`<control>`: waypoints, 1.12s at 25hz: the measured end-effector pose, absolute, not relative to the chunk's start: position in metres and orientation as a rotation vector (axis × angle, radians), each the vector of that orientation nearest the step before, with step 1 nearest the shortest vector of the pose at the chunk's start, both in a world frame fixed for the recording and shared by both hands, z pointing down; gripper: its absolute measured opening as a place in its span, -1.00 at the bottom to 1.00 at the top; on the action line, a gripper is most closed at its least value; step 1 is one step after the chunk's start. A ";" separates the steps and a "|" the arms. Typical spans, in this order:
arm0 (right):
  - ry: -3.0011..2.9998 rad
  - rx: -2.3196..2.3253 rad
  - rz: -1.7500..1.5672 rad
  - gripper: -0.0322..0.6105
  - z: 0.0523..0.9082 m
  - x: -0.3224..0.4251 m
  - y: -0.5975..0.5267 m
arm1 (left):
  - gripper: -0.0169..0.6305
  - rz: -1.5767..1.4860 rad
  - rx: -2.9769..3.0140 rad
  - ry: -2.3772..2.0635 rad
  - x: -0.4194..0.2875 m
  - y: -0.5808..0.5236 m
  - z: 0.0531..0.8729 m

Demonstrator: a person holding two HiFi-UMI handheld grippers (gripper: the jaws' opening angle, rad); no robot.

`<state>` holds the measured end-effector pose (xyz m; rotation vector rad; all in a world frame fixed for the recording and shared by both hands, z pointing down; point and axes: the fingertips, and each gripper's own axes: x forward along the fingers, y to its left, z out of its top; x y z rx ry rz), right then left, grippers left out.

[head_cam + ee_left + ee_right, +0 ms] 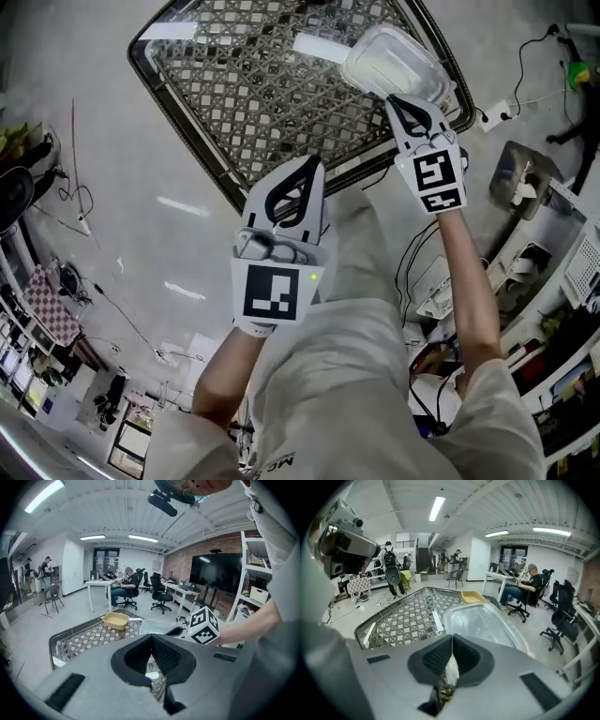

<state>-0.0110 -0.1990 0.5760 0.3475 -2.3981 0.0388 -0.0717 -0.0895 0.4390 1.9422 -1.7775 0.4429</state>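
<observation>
Head view: right tool point(397, 101) grips one clear tub point(394, 58); left tool point(307, 171) closed, empty.

Clear container point(394, 64), dark lattice-patterned table point(253, 89)

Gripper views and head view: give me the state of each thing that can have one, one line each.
left gripper: shut, nothing between its jaws.
right gripper: shut on the near rim of the clear container.
clear container: upright, no lid, looks empty.
yellow tub: upright, no lid, looks empty, standing on the lattice table.
</observation>
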 end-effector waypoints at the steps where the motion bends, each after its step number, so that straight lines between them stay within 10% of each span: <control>1: -2.404 0.356 0.043 -0.84 0.571 -0.010 -0.198 | -0.88 0.443 1.948 -1.784 -0.072 -0.089 0.435; 28: -2.691 0.739 -0.049 -0.84 0.290 0.029 -0.158 | -0.88 0.283 2.049 -1.958 -0.083 -0.051 0.290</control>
